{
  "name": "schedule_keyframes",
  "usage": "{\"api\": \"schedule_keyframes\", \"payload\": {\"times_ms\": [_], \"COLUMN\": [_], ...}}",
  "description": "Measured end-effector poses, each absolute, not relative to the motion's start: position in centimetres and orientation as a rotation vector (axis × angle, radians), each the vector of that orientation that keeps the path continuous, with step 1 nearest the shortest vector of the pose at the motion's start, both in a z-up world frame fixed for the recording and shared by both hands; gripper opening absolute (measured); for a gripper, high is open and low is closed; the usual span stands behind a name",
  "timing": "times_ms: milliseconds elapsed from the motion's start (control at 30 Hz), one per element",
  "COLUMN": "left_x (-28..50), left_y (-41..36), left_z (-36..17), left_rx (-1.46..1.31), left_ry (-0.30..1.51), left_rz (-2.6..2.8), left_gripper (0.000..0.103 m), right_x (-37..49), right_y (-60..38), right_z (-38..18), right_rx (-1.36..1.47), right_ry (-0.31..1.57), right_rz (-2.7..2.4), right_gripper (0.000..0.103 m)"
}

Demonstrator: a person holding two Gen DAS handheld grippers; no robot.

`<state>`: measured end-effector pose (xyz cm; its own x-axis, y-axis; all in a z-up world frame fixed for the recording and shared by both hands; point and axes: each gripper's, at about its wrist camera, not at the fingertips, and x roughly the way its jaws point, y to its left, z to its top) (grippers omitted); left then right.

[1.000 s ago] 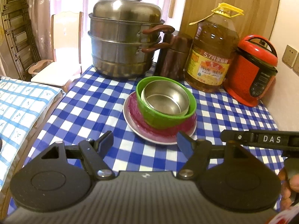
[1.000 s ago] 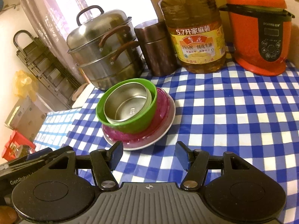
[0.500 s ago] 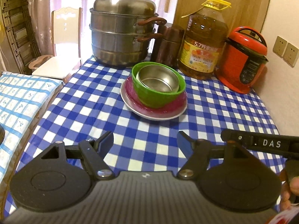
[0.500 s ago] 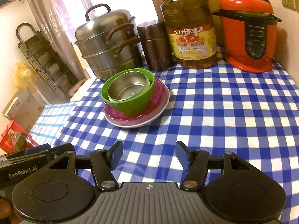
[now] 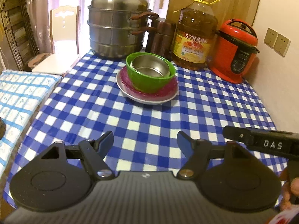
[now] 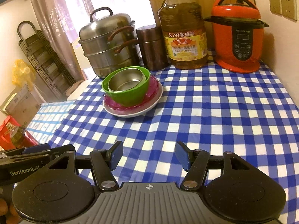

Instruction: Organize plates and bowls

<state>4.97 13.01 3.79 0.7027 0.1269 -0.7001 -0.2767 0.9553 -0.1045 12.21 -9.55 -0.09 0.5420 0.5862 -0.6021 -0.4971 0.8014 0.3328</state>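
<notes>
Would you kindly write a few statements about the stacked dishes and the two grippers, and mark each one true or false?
1. The metal bowl sits inside the green bowl. True.
2. The green bowl stands straight on the tablecloth. False: it rests on a pink plate, which lies on a white plate.
3. The left gripper holds the metal bowl. False: its jaws are open and empty, well short of the stack.
4. The right gripper is open with nothing between its fingers. True.
5. The oil bottle stands between a brown canister and a red cooker. True.
</notes>
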Motion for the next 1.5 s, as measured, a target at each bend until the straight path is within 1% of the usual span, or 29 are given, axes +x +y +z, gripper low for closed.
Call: {"api": "schedule_keyframes", "payload": {"times_ms": [433,933,1500], "left_x": [2.9,0.5,-0.5], "left_y": [10.4,7.9,7.1], "left_z": [3.6,3.2,2.6], "left_rx": [-0.171,-0.119,-0.101], "left_ry": [0.775,0.778,0.782], "left_rz": [0.206,0.188,0.185], "left_gripper": [0.073,0.073,0.073], "right_x": [9.0,5.1,4.7], "right_y": [-13.1,-14.4,-15.0], "right_z": [-0.4,-1.4,-1.7], "right_rx": [0.124,0.040,0.039], "right_ry": [0.750,0.733,0.740], "right_rz": [0.588,0.589,0.569], "right_gripper": [0.062,0.062,0.062]}}
